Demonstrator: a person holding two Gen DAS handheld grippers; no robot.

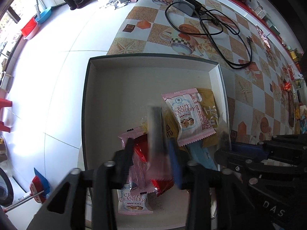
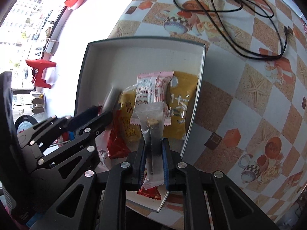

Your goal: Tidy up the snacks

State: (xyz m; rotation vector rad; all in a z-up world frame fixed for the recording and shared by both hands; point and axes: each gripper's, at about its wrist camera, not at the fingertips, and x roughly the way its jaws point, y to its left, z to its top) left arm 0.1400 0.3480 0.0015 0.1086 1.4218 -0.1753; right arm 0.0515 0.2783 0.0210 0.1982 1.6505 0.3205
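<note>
So there's one open box (image 1: 153, 80) on the table's edge, with snacks piled at its right side: two pink cranberry packs (image 1: 189, 116), two yellow packs (image 2: 181, 103) and a red one (image 1: 163, 186). The left gripper (image 1: 151, 149) has its jaws apart around a blurry silver-and-pink stick pack (image 1: 155, 132). The right gripper (image 2: 153, 159) is clamped on a clear-wrapped pack (image 2: 153, 134) above the pile.

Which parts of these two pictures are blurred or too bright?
Left wrist view: the grey stick pack between the left tongs is motion-blurred, and the floor is washed out. Right wrist view: the same pack is smeared; the window is overexposed.
</note>
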